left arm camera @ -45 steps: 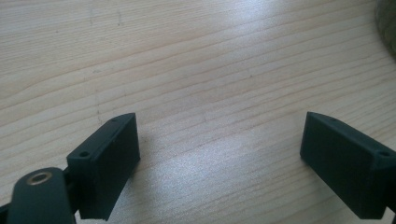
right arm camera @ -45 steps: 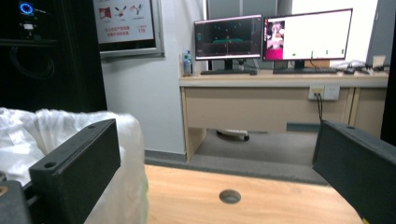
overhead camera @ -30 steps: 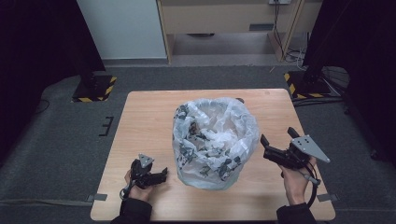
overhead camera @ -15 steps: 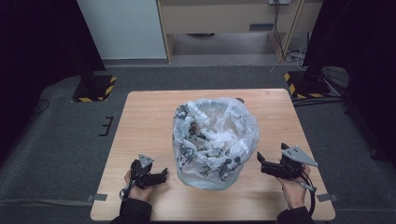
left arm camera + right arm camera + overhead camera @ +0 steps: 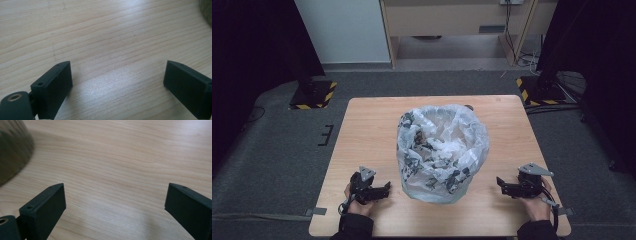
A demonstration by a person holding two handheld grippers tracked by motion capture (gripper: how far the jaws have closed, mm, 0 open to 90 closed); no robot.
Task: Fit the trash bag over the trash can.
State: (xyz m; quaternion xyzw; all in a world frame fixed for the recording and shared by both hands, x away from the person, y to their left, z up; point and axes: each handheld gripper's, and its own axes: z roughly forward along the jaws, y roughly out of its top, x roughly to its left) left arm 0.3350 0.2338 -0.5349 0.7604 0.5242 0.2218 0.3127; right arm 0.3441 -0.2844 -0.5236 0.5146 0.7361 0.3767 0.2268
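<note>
A: So, where is everything sitting?

B: The round bin lined with a crinkled clear plastic bag (image 5: 442, 150) is standing mid-table on the pale wooden table (image 5: 372, 125), between the two tools. The left gripper (image 5: 384, 188) is resting near its base, jaws spread wide and gripping nothing. The right gripper (image 5: 502, 184) is lying a little farther off, likewise gaping and empty.

A: And inside the bin?

B: I'm seeing only crumpled liner with dark printed patches; whether anything is lying underneath, I cannot tell.

A: Advice for the reach?

B: I'd be aiming both at the bag's rim from opposite sides, pinching film only, lifting evenly so the bin isn't tipping.
</note>
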